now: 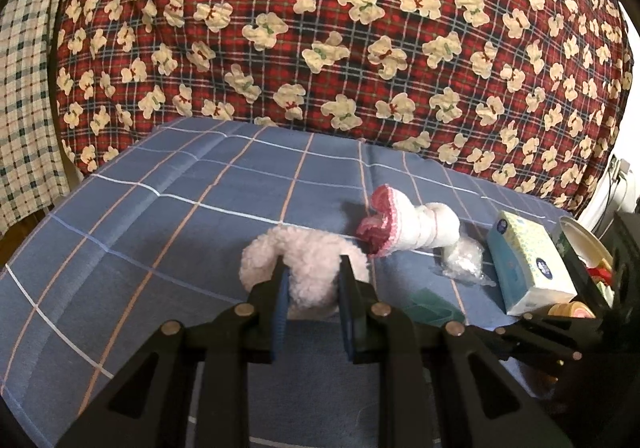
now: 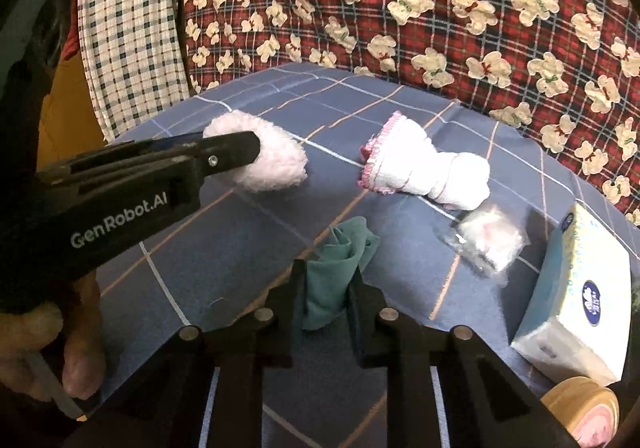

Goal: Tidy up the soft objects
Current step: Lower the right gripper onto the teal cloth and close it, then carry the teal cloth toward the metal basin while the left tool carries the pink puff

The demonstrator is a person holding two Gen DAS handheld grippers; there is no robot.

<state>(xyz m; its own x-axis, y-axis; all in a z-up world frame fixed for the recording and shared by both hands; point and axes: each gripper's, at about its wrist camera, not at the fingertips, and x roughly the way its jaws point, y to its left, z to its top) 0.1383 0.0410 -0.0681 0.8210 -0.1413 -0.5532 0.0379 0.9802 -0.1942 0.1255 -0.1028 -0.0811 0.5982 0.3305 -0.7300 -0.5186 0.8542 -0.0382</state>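
Presently I note both jaws clamped: left gripper (image 1: pixel 312 280) on the pink fluffy sock (image 1: pixel 308 268), right gripper (image 2: pixel 326 284) on the green cloth (image 2: pixel 340 272), both beside the white rolled sock (image 2: pixel 424 171).

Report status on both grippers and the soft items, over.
Left gripper shut on fluffy pink item. Right gripper shut on green cloth. Pink-trimmed white bundle loose on bedsheet. Nothing in the way.

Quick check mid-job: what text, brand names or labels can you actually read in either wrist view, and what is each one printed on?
"GenRobot.AI": white lettering on the side of the left gripper, seen in the right wrist view.
Tissue box: a dark blue round logo with white script, too blurred to read.
Round tin at the lower right: no readable text.
Nothing else carries lettering.
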